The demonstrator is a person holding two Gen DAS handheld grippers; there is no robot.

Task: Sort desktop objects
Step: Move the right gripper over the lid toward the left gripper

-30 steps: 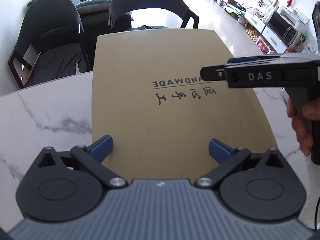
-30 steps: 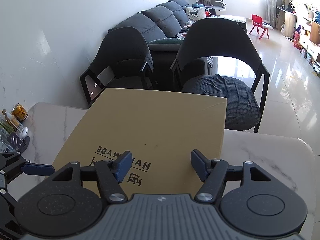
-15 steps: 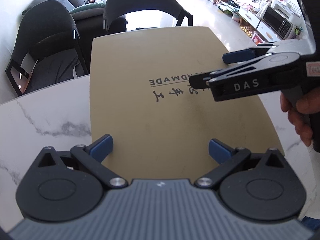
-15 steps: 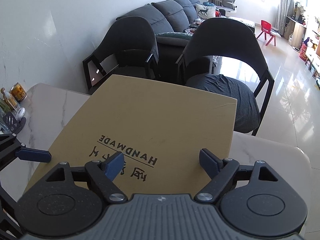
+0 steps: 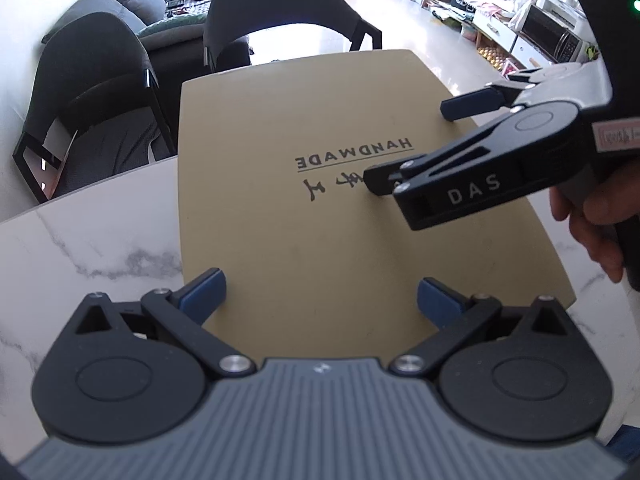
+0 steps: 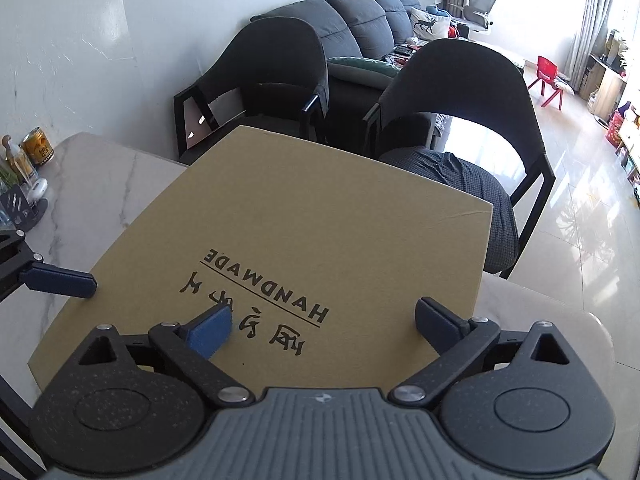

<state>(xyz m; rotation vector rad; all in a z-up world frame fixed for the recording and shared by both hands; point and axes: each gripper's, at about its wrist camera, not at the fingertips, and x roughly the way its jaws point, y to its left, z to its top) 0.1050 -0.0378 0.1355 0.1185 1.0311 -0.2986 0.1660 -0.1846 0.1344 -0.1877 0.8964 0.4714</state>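
Observation:
A flat tan cardboard box (image 5: 304,152) printed HANDMADE lies on the white marble table (image 5: 80,240) and overhangs its far edge. My left gripper (image 5: 320,296) hovers open over the box's near edge, nothing between its blue pads. My right gripper (image 5: 412,144) comes in from the right above the printed lettering, also open, with a hand on its handle. In the right wrist view the same box (image 6: 340,216) fills the middle, the right gripper (image 6: 324,328) stands open over its near side, and one left fingertip (image 6: 60,280) shows at the left edge.
Two dark chairs (image 6: 452,92) stand just beyond the table's far edge, a grey sofa (image 6: 360,12) behind them. A can (image 6: 38,146) and bottles (image 6: 16,164) sit at the table's far left corner against the wall. Bare marble (image 6: 100,184) lies left of the box.
The right gripper has tilted and swung further in over the box's lettering. The left gripper holds its place, its view pitched slightly up.

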